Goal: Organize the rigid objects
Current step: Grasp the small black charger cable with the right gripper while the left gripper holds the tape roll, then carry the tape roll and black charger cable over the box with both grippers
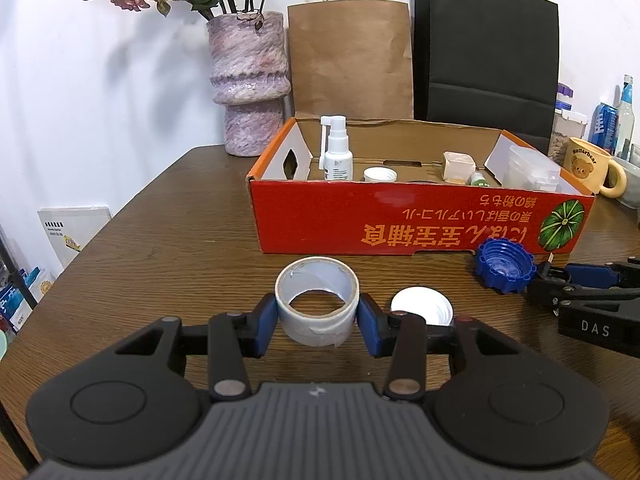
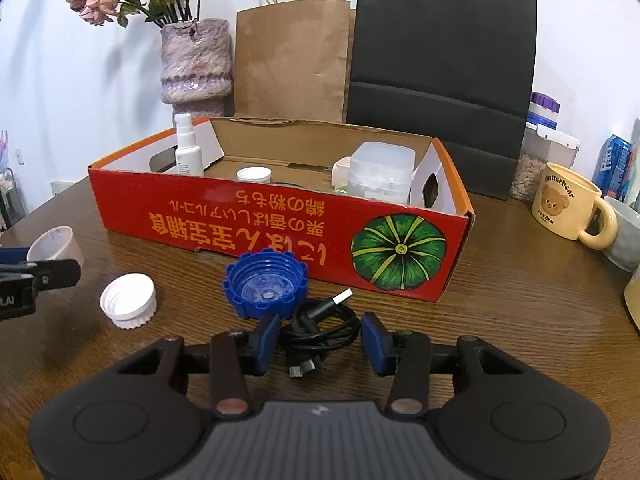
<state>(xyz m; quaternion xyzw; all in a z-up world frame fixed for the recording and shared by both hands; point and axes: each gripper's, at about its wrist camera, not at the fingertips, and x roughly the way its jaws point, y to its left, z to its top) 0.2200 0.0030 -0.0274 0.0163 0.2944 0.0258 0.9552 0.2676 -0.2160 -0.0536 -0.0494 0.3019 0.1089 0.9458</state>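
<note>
A white tape roll (image 1: 317, 304) stands on the wooden table between the blue pads of my left gripper (image 1: 317, 322); the pads touch its sides. A white cap (image 1: 422, 307) lies just right of it, and a blue cap (image 1: 505, 266) lies farther right. My right gripper (image 2: 319, 342) is open around a coiled black USB cable (image 2: 320, 326), with the blue cap (image 2: 265, 289) just beyond it. The white cap (image 2: 128, 300) and the tape roll (image 2: 54, 245) lie to the left. The red cardboard box (image 1: 416, 220) holds a spray bottle (image 1: 336, 150) and small containers.
A purple vase (image 1: 250, 84) with dried flowers, a brown paper bag (image 1: 350, 56) and a black bag (image 1: 486, 56) stand behind the box. A yellow bear mug (image 2: 568, 206), a drink can (image 2: 614, 164) and jars stand at the right.
</note>
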